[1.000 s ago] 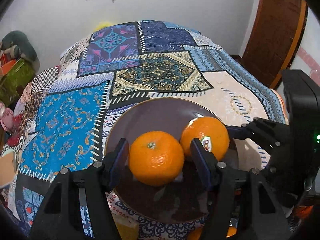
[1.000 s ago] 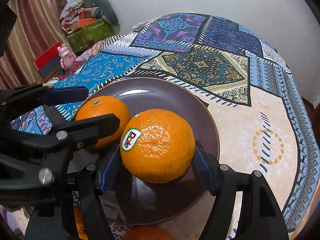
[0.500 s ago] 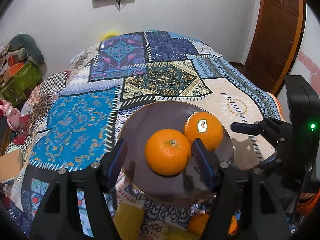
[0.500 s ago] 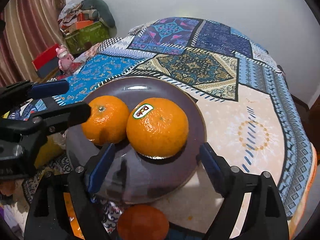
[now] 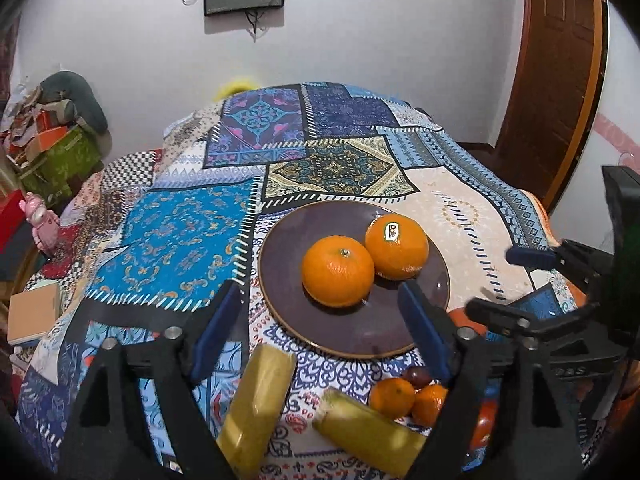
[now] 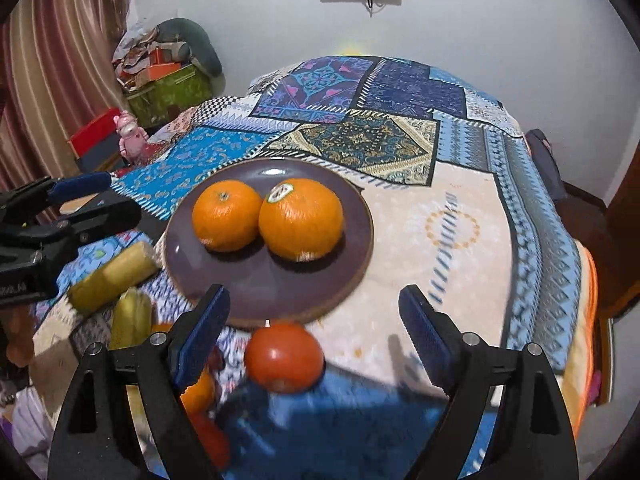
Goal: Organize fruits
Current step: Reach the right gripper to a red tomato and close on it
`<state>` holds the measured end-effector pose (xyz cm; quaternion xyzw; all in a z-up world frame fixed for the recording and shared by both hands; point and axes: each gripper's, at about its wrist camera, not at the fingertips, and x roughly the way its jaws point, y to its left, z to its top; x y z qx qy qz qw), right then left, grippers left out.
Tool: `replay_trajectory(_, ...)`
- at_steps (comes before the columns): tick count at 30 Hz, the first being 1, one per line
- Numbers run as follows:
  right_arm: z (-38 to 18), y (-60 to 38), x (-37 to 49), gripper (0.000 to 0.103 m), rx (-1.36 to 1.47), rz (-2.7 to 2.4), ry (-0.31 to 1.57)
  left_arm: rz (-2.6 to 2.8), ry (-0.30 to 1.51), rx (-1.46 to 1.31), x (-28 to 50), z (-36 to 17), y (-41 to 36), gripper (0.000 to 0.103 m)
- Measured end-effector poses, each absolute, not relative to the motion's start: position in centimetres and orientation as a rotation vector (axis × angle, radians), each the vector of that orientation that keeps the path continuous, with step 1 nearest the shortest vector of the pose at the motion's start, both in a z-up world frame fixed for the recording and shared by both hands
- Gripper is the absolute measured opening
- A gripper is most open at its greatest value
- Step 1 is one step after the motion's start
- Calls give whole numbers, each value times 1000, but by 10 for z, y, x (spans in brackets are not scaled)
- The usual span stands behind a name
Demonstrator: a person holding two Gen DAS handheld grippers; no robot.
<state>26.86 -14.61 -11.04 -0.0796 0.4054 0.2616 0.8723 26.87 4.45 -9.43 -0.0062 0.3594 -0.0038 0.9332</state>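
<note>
We count two oranges [image 5: 338, 276] touching on one plate [image 5: 288, 320], the stickered one at two o'clock. Both tools, left tool [image 5: 320, 320] and right tool [image 6: 314, 320], have just been opening and stand apart, empty.

Left claw [image 5: 316, 314] and right claw [image 6: 314, 318]: black angular arms, blue textured pads [image 6: 424, 336], silver screw heads at the pivots.

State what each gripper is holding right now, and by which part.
Nothing is held. The left gripper and right gripper have just been opening; both stand open and empty, clear of the two oranges on the plate.
</note>
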Motion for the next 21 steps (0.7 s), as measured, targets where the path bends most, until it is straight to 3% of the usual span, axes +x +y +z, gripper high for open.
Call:
replay_trajectory(7, -130, -155, 256, 83, -122, 562, 890, 2, 734, -28, 252, -101, 40, 93)
replay_trajectory(12, -145, -151, 258, 71, -95, 589, 936, -4, 748, -36, 251, -112, 39, 93)
replay_trajectory(21, -162, -133, 269, 63, -77, 621, 995, -73, 786, -80, 256, -127, 36, 91)
